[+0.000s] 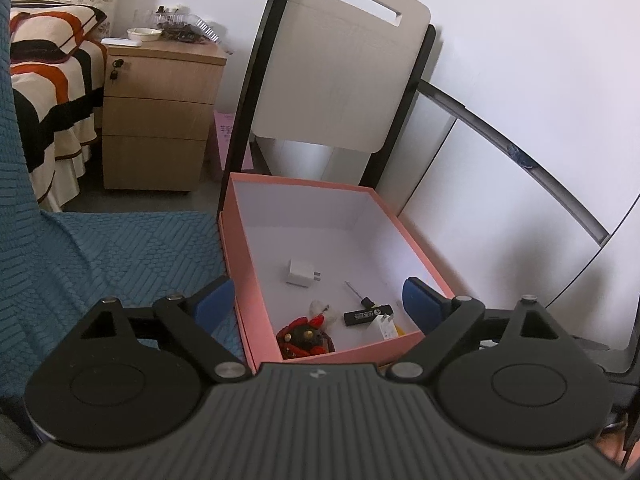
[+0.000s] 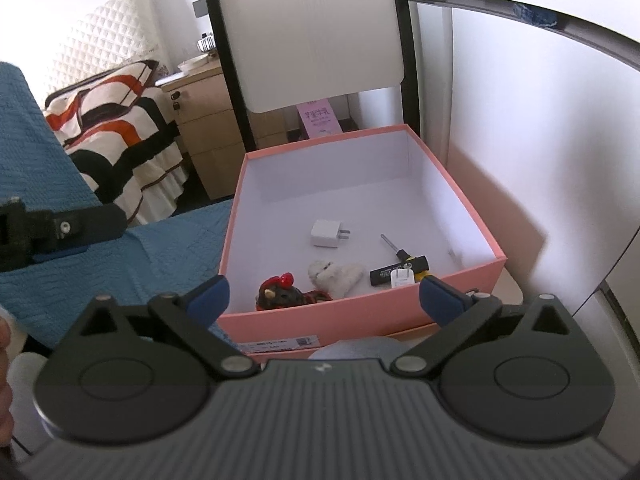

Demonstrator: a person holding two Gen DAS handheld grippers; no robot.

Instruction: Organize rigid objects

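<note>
While both of your grippers hover spread and empty, the pink box [image 2: 360,320] sits open on the chair.
Your left gripper [image 1: 320,300] and right gripper [image 2: 328,296] hold nothing; a white charger [image 2: 326,233] lies mid-floor, with a dark plush toy [image 2: 280,292], white plush [image 2: 336,274], screwdriver [image 2: 394,252] and black stick [image 2: 384,274] along the near wall.

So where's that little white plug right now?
The white charger plug lies on the floor of the pink box, near its middle in both wrist views, apart from the screwdriver to its right and the plush toys nearer the grippers.
</note>
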